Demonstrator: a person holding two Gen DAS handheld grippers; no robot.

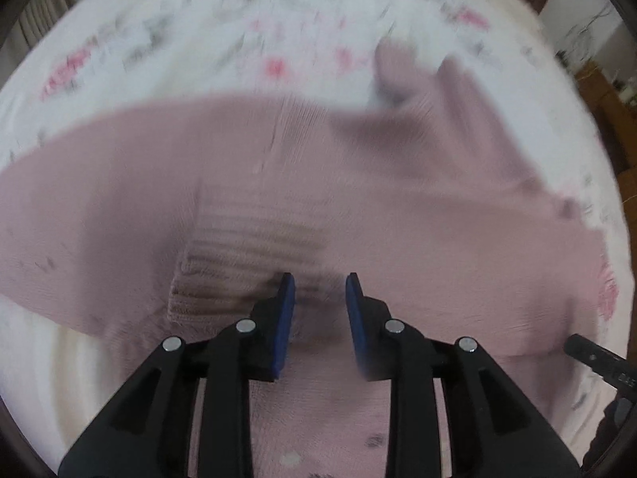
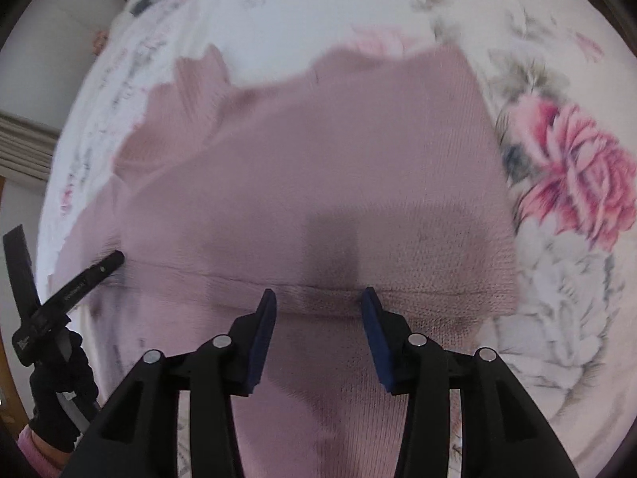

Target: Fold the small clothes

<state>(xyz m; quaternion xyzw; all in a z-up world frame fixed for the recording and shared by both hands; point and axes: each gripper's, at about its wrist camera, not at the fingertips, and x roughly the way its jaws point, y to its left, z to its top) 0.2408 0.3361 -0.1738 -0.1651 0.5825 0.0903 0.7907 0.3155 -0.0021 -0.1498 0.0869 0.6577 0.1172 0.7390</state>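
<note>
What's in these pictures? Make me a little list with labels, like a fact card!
Clothing: a pink knitted sweater, lying spread out
Underneath: a white bedsheet with big pink roses
Left gripper: open, over the sweater's ribbed cuff
Right gripper: open, just above a folded edge of the sweater
Hand: a black glove holding the left gripper
Picture quality: the left view is blurry

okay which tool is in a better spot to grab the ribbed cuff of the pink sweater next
Left, probably. The left tool is open with the ribbed cuff of the sweater just ahead of its left finger. The right tool is open too, but over a folded edge, no cuff in its view.
</note>
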